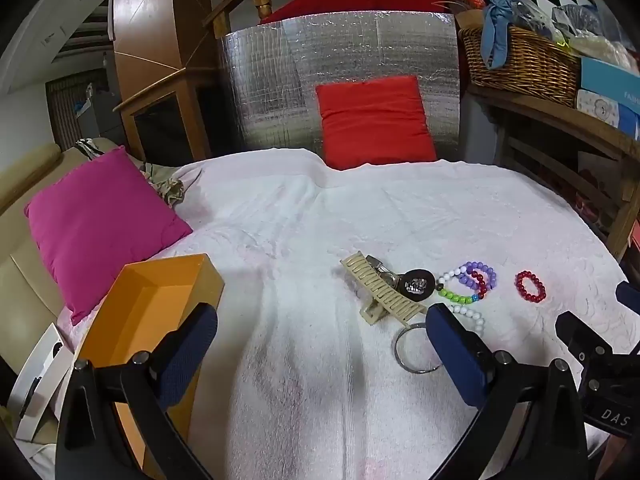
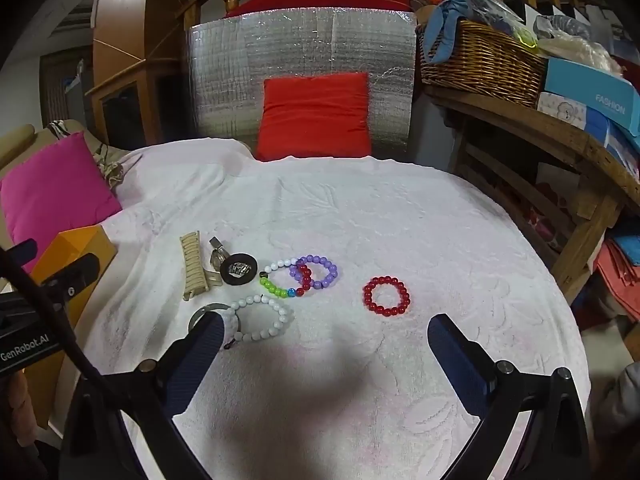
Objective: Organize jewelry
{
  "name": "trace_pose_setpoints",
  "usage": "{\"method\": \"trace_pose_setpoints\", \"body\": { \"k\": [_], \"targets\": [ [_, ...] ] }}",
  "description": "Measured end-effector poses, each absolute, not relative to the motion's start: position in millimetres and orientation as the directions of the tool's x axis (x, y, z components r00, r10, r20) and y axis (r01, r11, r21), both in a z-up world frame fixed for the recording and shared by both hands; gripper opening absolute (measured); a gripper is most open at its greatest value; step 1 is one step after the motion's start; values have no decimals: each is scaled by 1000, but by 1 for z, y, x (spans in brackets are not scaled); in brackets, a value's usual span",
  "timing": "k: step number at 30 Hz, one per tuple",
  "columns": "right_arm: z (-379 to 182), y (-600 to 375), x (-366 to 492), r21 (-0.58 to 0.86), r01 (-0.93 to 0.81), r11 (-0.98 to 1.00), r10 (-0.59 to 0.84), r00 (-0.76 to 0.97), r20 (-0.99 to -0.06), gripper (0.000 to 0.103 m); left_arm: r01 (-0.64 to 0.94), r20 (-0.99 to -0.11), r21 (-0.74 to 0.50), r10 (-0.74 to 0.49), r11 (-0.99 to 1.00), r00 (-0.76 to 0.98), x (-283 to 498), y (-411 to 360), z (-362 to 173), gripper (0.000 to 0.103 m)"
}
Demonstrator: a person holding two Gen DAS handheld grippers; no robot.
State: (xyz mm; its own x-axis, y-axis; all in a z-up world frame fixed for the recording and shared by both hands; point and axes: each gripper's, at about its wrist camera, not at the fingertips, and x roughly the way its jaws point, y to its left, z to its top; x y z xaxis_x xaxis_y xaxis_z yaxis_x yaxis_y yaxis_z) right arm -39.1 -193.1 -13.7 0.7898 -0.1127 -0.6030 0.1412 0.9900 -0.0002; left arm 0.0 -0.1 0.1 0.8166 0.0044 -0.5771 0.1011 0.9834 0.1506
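Jewelry lies on a white towel (image 1: 304, 360). A red bead bracelet (image 2: 386, 296) lies apart at the right; it also shows in the left wrist view (image 1: 530, 286). A purple bracelet (image 2: 318, 271) overlaps a multicolour bead bracelet (image 2: 280, 286). A white bead bracelet (image 2: 260, 320), a metal ring (image 1: 416, 350), a beige hair clip (image 1: 380, 294) and a black round piece (image 1: 418, 285) lie close together. An open orange box (image 1: 152, 312) stands at the left. My left gripper (image 1: 320, 344) is open above the towel. My right gripper (image 2: 326, 354) is open, just short of the bracelets.
A pink cushion (image 1: 100, 224) lies at the left and a red cushion (image 1: 374, 120) leans on a silver foil panel (image 1: 280, 80) at the back. A wooden shelf (image 2: 540, 132) with a wicker basket (image 2: 480, 60) and boxes stands at the right.
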Motion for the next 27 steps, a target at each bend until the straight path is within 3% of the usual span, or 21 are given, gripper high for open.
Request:
{"method": "trace_pose_setpoints", "body": {
  "k": [4, 5, 27],
  "targets": [
    [-14, -189, -39, 4, 143, 990, -112, 790, -603, 103, 87, -575, 150, 15, 985, 818, 2, -1, -1, 103],
    [-13, -189, -41, 2, 141, 990, -111, 792, -601, 103, 76, -538, 154, 19, 985, 843, -6, -3, 1, 103],
    [-12, -185, -46, 5, 142, 990, -109, 782, -613, 103, 57, -564, 132, 28, 990, 826, -2, 6, -4, 103]
  ]
}}
